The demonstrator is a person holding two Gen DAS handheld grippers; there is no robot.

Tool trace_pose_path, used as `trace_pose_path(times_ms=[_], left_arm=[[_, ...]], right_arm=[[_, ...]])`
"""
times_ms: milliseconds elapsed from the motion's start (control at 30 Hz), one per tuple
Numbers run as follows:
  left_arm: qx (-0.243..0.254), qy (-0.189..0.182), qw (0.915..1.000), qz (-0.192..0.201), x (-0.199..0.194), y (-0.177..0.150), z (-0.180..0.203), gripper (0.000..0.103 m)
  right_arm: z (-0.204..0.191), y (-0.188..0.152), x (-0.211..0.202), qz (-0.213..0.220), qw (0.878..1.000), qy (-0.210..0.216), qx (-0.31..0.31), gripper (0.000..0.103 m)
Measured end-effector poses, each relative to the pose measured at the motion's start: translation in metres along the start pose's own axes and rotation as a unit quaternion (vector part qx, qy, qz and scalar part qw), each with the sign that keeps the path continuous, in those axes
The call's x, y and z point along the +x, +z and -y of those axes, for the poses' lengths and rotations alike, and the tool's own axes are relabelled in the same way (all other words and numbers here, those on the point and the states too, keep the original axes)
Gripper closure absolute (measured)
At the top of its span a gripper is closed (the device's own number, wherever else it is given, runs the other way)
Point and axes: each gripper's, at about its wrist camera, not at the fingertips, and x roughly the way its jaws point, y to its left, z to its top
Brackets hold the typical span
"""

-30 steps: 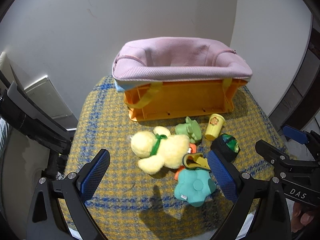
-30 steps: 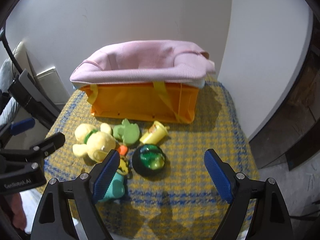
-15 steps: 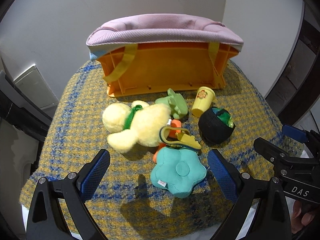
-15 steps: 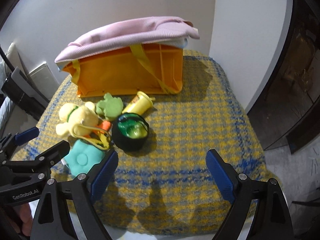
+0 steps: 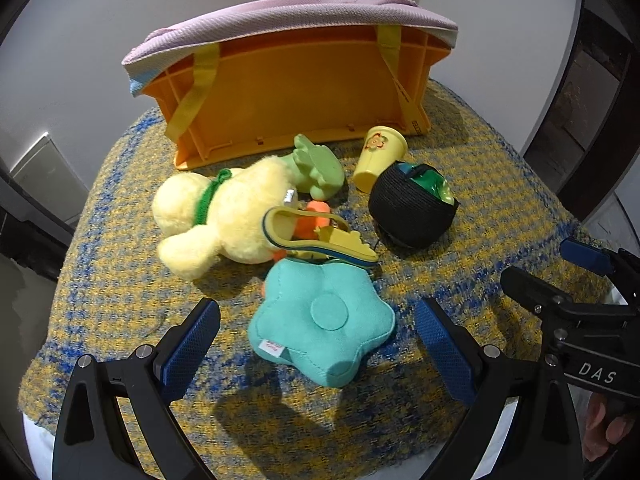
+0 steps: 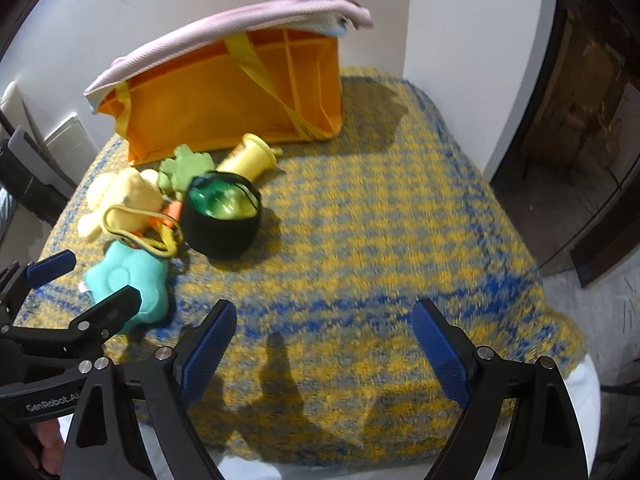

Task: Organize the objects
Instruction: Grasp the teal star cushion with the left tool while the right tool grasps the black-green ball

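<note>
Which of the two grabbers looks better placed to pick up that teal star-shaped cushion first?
The left gripper. Its open blue pads sit on either side of the teal star plush, without touching it. The right gripper is also open, but only bare blanket lies between its fingers; the toys lie off to its left.

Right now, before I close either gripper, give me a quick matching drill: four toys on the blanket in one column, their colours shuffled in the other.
Things:
1. star cushion
2. plush animal
3. knit pouch
4. toy cup

Colours:
A. black
B. yellow with a flower mark
C. teal
D. pale cream-yellow with a green collar

Pairs: 1-C, 2-D, 3-A, 4-B
</note>
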Motion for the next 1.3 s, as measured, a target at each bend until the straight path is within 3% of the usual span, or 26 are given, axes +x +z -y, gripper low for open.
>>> trace_pose_path(times_ms=[500, 567, 633, 667, 867, 1300], left_arm=[[-0.004, -0.013, 0.9997, -0.022, 0.025, -0.01, 0.002, 0.004], [-0.005, -0.017, 0.9996, -0.021, 0.027, -0.012, 0.001, 0.01], [-0.01, -0.023, 0.9995, -0.019, 0.029, -0.012, -0.002, 0.022], [-0.012, -0.023, 0.9995, -0.018, 0.03, -0.012, -0.004, 0.022], [-0.023, -0.03, 0.9993, 0.005, 0.025, -0.018, -0.012, 0.025], [-0.049, -0.016, 0.9985, 0.018, -0.004, -0.044, -0.039, 0.025]], right_arm=[[0.009, -0.003, 0.011, -0.002, 1.0, -0.003, 0.025, 0.014], [0.009, -0.003, 0.012, -0.001, 1.0, -0.004, 0.024, 0.014], [0.008, -0.003, 0.012, -0.001, 1.0, -0.004, 0.023, 0.014], [0.007, -0.003, 0.013, -0.001, 1.0, -0.003, 0.023, 0.014], [0.005, -0.003, 0.013, 0.0, 1.0, -0.005, 0.021, 0.014], [-0.013, -0.004, 0.001, 0.03, 0.999, 0.004, -0.018, 0.014]])
